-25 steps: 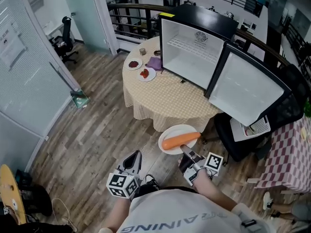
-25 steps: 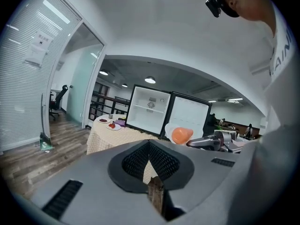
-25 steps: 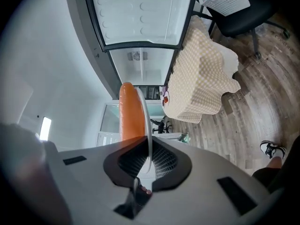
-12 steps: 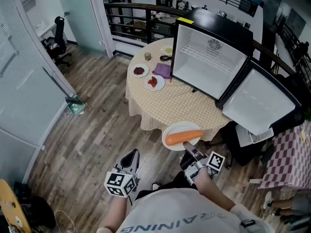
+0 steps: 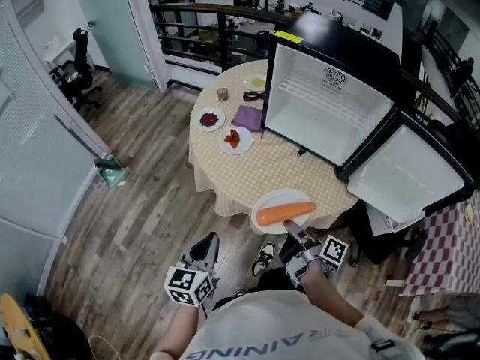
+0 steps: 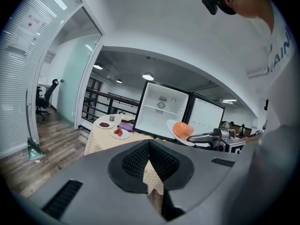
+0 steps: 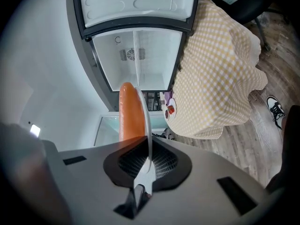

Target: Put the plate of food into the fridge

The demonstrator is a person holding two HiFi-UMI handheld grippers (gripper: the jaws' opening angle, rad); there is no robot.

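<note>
A round table draped in yellow checked cloth (image 5: 255, 167) anchors everything. On the table's far right side stands a boxy black fridge with a smooth white inside (image 5: 322, 103). Its door (image 5: 409, 175) is swung wide past the table's right edge. On the table's left side lie a small white dish of dark red food (image 5: 209, 118), another with brighter red pieces (image 5: 235, 139), a purple cloth (image 5: 249, 116) and a small cup (image 5: 223, 94). Bare cloth lies between them and the table's near edge.

Over that near edge hangs the flat white round plate (image 5: 279, 198) bearing one long, smooth orange piece of food (image 5: 283, 213) (carrot or sausage, hard to tell). The right gripper (image 5: 291, 233) pinches its rim. The left gripper (image 5: 209, 243) is short of the table over the wood-plank floor (image 5: 150, 201), its jaws pressed together on nothing.
</note>
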